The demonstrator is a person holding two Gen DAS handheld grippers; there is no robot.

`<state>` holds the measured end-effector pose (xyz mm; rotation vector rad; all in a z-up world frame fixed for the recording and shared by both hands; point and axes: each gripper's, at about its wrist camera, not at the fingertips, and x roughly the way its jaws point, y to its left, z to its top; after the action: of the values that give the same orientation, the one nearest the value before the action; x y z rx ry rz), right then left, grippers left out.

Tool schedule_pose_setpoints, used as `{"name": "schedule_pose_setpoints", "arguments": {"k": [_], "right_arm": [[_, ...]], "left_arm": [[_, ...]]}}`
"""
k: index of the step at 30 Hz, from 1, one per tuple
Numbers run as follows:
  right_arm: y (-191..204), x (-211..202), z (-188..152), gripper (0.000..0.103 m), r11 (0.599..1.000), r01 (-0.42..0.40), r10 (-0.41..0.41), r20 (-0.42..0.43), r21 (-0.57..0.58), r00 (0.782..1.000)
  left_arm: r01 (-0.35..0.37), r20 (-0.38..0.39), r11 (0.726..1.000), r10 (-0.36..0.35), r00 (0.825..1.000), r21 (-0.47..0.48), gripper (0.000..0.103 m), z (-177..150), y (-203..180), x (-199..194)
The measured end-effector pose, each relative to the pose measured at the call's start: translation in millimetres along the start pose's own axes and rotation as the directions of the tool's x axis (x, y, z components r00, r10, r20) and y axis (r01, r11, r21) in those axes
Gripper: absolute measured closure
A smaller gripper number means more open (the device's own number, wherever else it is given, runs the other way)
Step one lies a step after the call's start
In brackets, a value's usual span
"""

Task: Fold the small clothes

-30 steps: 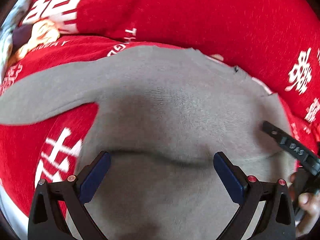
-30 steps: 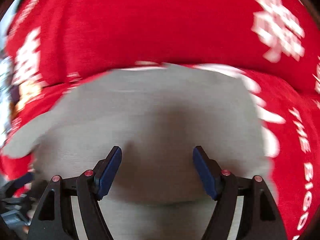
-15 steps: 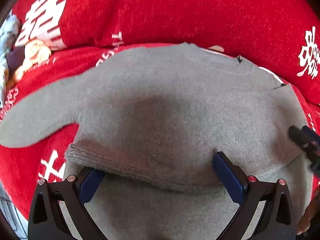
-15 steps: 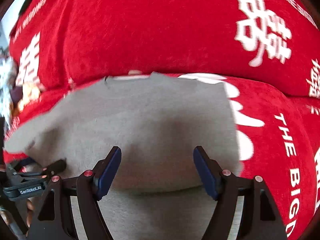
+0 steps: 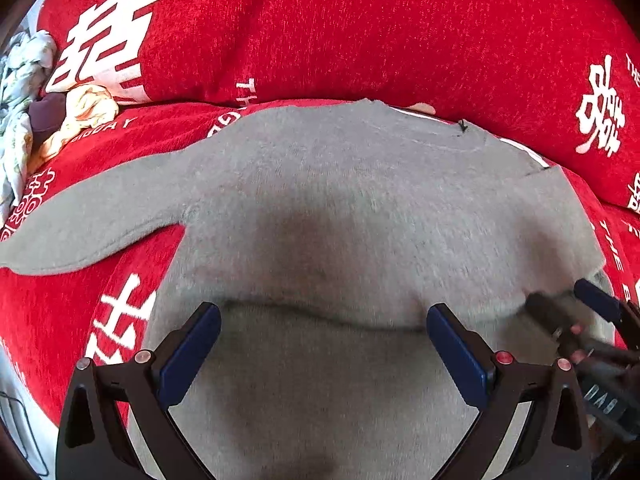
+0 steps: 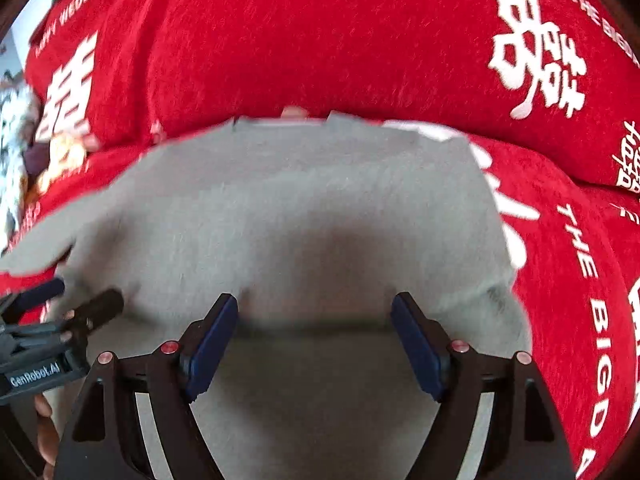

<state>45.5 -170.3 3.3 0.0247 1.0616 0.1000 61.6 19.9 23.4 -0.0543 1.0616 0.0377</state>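
The grey knitted sweater (image 5: 360, 208) lies on the red sofa cover printed with white characters (image 5: 400, 32), its hem doubled up, one sleeve (image 5: 92, 220) outstretched. Both the left hand-held gripper (image 5: 320, 344) and the right hand-held gripper (image 6: 314, 336) stand spread, pinching nothing; the right's jaws have just been opening. The bottom fold looks released, so next probably comes bringing that sleeve across the body.

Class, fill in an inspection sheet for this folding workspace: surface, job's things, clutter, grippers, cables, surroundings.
Surface: red cover with white lettering, on soft cushions.
Job's things: grey sweater lying flat, a fold line across it near the grippers, one sleeve stretched out to the left.
Clutter: bunched pale clothes at the far left edge.
Grippers: left gripper open, nothing between the pads; right gripper open, jaws just been opening, nothing between them.
Cables: nothing seen.
Surroundings: nothing seen beyond the cover.
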Motion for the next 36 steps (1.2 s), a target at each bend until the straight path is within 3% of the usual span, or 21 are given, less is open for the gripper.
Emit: {"name": "schedule_pose_setpoints", "arguments": {"k": [1,5,11,17,22,27,32,36], "right_arm": [[4.5,1.9,-2.3,0.02,1.0,-0.011,0.01,-0.036,-0.023,0.999],[16.8,-9.0,-18.3,0.02,0.998,0.013,-0.015,-0.027,-0.054,1.0],[20.2,-20.4,-44.1,0.018,0.996,0.065,-0.062,0.044,-0.056,0.997],[8.1,-20.4,-43.8,0.011,0.999,0.039,-0.04,0.034,0.017,0.999],[12.1,-17.7,-45.5,0.01,0.998,0.057,-0.056,0.039,-0.006,0.998],[13.3,-20.9,-54.2,0.01,0.998,0.059,-0.056,0.094,-0.033,0.994],[29.0,-26.7,-46.4,0.01,0.99,0.12,-0.114,0.081,-0.075,0.99],[53.8,-33.7,-43.0,0.01,0.983,0.104,-0.085,0.128,-0.148,0.988]], "left_arm": [[0.002,-0.001,1.0,-0.002,1.0,0.002,0.0,-3.8,0.6,-1.0],[0.022,-0.029,1.0,-0.022,0.999,0.0,0.0,-18.7,6.0,1.8],[0.016,0.0,0.999,-0.016,1.0,0.028,0.0,-36.1,11.9,-4.7],[0.03,0.01,0.999,-0.03,0.999,0.024,0.0,-41.0,18.1,-6.1],[0.033,0.007,0.999,-0.033,0.999,0.017,0.0,-41.4,20.4,-7.1],[0.035,0.01,0.997,-0.035,0.999,-0.075,0.0,-41.6,46.6,-14.9],[-0.033,0.035,0.984,0.04,0.999,-0.176,0.0,-37.9,98.2,-21.5],[-0.099,0.055,0.94,0.124,0.991,-0.326,0.0,-31.7,168.6,-26.7]]}}
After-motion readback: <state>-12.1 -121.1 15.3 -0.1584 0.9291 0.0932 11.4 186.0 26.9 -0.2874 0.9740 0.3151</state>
